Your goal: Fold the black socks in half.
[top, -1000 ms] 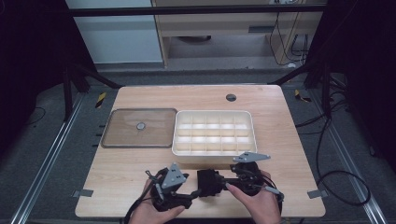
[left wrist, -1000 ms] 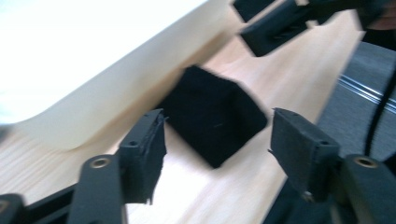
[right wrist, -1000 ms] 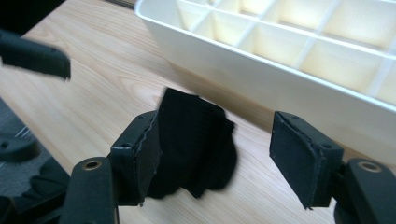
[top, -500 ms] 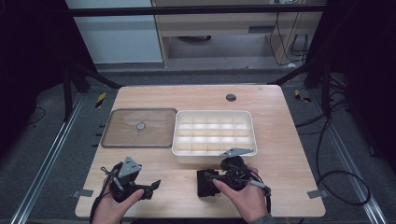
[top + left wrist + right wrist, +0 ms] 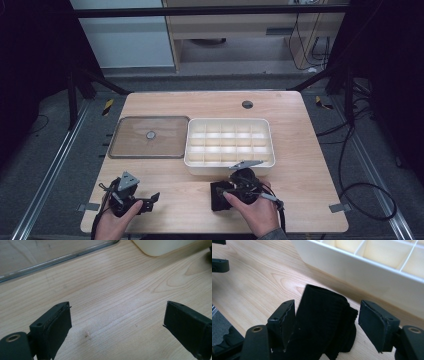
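A black ribbed fabric piece (image 5: 324, 322) lies folded on the wooden table (image 5: 300, 190), just in front of the white compartment box (image 5: 229, 145). My right gripper (image 5: 328, 307) is open, one jaw on each side of the fabric; the left jaw sits close against it and the right jaw stands off with a gap. From above, the right gripper (image 5: 227, 192) points left over the fabric (image 5: 217, 201), with a hand behind it. My left gripper (image 5: 150, 200) is near the front left edge, open, with only bare wood between the jaws (image 5: 118, 308).
A clear flat lid (image 5: 149, 136) with a small round knob lies left of the white box, and its edge (image 5: 50, 260) runs across the top of the left gripper view. The box wall (image 5: 362, 272) rises just beyond the fabric. A dark grommet (image 5: 247, 104) sits at the table's back.
One second ago both grippers met at the black fabric. The left gripper has since moved off to the left front of the table. The right gripper stays at the fabric.
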